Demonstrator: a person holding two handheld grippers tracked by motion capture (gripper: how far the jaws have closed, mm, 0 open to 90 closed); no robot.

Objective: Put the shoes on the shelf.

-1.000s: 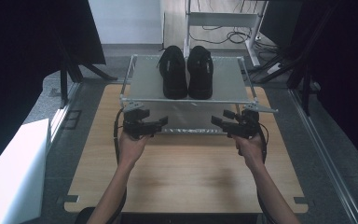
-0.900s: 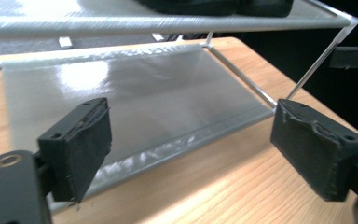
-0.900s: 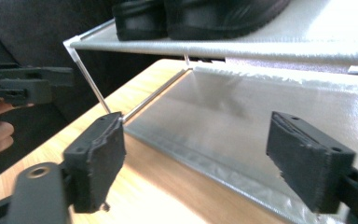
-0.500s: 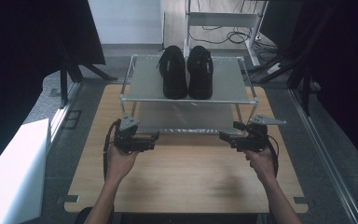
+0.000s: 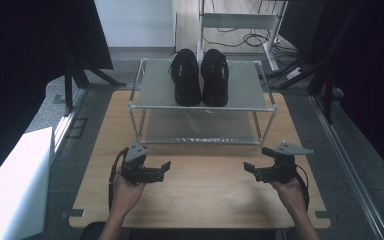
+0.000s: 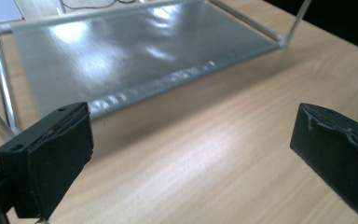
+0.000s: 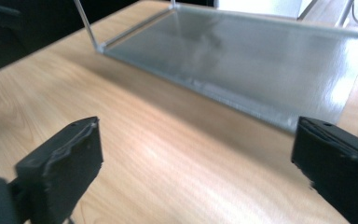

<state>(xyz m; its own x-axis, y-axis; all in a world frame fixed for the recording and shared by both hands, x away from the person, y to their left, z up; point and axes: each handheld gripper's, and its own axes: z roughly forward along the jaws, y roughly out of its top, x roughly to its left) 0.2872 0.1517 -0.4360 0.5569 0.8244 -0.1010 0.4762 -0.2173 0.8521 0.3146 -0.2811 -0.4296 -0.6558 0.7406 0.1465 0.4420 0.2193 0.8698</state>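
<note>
Rack [image 5: 202, 106]: metal frame, two translucent grey shelves, black shoes [image 5: 200, 76] on top; left gripper [image 5: 164, 170] and right gripper [image 5: 249, 170] just opened wide, holding nothing

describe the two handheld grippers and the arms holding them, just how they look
Both the left gripper and the right gripper are compact black bodies, each topped by a grey three-cornered plate. Each ends in two blocky black jaws faced with matte pads, slightly rough at the edges. A black cable loops back from each gripper past the wrist. The person's forearms are bare, with no sleeves showing.
</note>
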